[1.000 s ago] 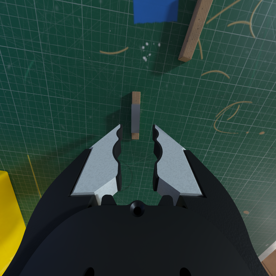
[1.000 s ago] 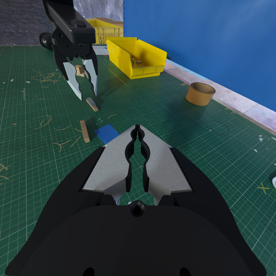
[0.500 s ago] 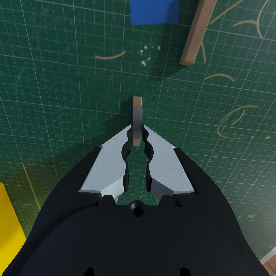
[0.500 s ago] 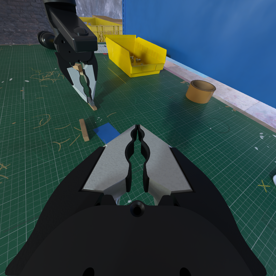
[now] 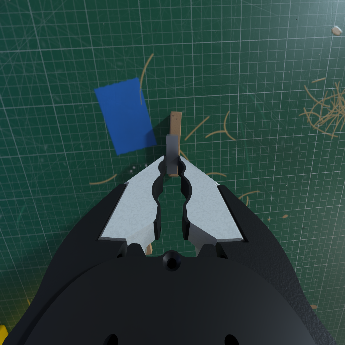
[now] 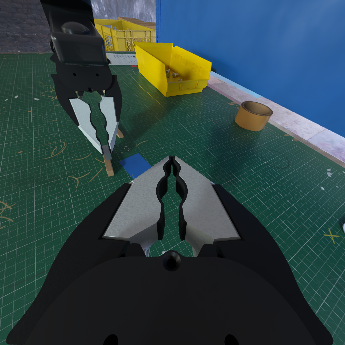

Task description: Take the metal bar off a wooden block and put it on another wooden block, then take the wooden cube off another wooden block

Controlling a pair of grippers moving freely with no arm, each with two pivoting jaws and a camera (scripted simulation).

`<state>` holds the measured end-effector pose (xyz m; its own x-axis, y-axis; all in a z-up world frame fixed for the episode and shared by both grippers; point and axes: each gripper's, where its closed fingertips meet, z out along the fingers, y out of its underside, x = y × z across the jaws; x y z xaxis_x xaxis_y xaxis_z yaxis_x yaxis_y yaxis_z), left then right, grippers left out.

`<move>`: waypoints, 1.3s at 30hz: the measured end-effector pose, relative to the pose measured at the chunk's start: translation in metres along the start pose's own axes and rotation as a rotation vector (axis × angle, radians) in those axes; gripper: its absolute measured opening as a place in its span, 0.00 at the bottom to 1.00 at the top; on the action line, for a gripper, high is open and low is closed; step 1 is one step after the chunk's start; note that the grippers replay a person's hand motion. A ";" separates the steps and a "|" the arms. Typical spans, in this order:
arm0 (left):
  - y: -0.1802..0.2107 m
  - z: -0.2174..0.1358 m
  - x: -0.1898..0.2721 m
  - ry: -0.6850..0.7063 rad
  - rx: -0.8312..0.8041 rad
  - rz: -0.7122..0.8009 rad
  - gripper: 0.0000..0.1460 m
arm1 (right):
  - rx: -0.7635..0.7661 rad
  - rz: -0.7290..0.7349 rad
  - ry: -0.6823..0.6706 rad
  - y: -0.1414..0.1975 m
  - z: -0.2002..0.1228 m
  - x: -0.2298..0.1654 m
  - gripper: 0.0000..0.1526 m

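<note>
My left gripper (image 5: 171,157) is shut on the grey metal bar (image 5: 172,145) and holds it lengthwise over a long wooden block (image 5: 175,122) on the green mat. In the right wrist view the left gripper (image 6: 106,149) points down with the metal bar (image 6: 106,151) at the far end of the long wooden block (image 6: 109,167); I cannot tell if they touch. The short wooden block (image 6: 120,133) lies bare just behind it. My right gripper (image 6: 171,157) is shut and empty, low over the mat. The wooden cube is hidden behind the left gripper.
A blue tape patch (image 5: 125,115) lies left of the long block. A yellow bin (image 6: 173,69) with bolts, a yellow crate (image 6: 127,33) and a brown tape roll (image 6: 253,115) stand along the blue wall. Wood shavings (image 5: 328,112) litter the mat.
My left gripper closed on the metal bar, lifted it off the short block and carried it over to the long block by the blue patch. The right gripper stayed put.
</note>
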<state>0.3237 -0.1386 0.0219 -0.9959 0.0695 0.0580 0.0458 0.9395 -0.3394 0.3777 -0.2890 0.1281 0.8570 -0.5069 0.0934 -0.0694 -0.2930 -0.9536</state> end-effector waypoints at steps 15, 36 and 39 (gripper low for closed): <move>-0.003 -0.031 -0.004 -0.026 0.139 -0.063 0.32 | -0.009 -0.002 -0.010 0.002 0.002 -0.002 0.00; 0.213 -0.220 -0.039 -0.533 -0.022 -0.618 0.26 | -0.012 -0.004 -0.015 0.000 0.001 -0.001 0.00; 0.272 -0.198 -0.032 -0.414 -0.132 -0.725 0.29 | -0.016 -0.006 -0.024 0.001 0.004 -0.004 0.00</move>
<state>0.3838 0.1811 0.1134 -0.7294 -0.6699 -0.1385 -0.6324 0.7376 -0.2368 0.3763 -0.2840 0.1259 0.8691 -0.4859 0.0919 -0.0726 -0.3091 -0.9483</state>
